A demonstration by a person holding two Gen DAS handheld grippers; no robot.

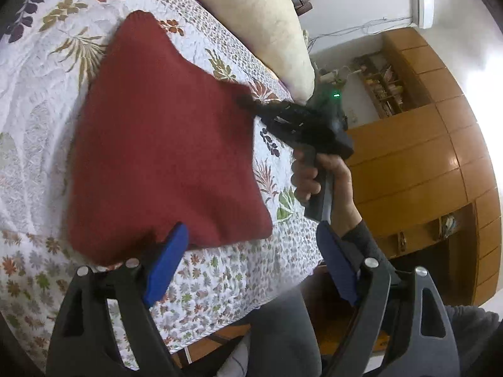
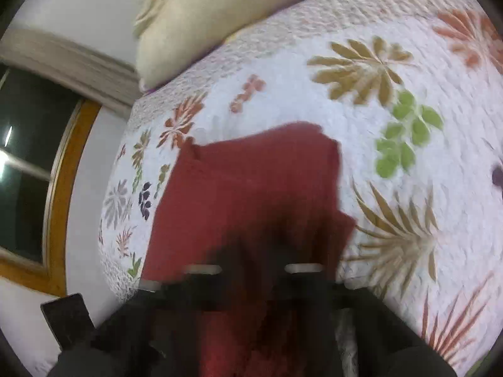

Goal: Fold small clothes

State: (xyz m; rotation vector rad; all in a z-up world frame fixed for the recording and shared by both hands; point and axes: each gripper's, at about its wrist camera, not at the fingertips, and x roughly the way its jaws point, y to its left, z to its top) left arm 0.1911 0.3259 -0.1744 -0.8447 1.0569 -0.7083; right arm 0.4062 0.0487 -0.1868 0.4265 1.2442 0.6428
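Red knit garment [image 1: 163, 144] lies on the flowered bedspread [image 1: 47, 100] of the bed, near a cream pillow [image 1: 267, 22]. The right claw [image 1: 243, 100] grips its far corner, jaws clenched on the cloth. The left claw [image 1: 251, 248] hangs released by the near edge, blue pads [image 1: 166, 264] apart

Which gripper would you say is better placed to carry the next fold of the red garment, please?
Right, probably. The right gripper already meets the red garment's edge and seems to pinch it, though blur hides that. The left gripper hangs open, holding nothing.
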